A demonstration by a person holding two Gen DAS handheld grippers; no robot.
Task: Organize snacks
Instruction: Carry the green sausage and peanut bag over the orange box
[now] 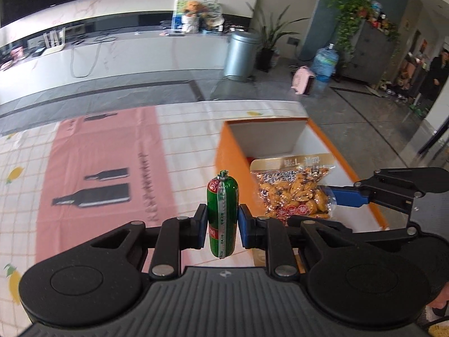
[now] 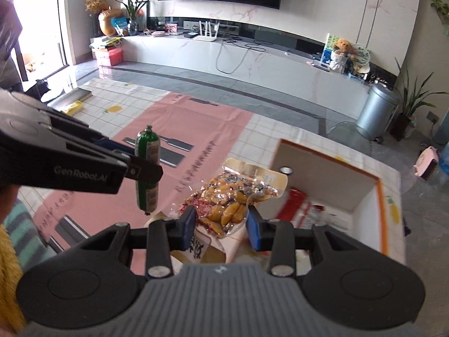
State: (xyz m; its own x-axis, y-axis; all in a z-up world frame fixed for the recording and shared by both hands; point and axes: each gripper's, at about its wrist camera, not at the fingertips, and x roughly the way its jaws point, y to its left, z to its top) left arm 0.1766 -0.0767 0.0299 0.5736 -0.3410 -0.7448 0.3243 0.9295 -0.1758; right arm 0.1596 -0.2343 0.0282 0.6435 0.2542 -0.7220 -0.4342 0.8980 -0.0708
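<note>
We see two grippers. The left gripper (image 1: pixel 222 226) has its jaws pinching one green sausage (image 1: pixel 222 213), held upright above the table (image 1: pixel 182 129). Just beyond, the right gripper (image 2: pixel 220 226) has its jaws clamped on one clear bag (image 2: pixel 224 199) of yellow snacks, held over the near end of one orange box (image 1: pixel 224 151) at the table's far right corner.

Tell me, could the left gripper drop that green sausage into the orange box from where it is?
Probably yes. The left gripper grips the green sausage beside the orange box, whose top is open, though the right gripper holds a snack bag over it.
</note>
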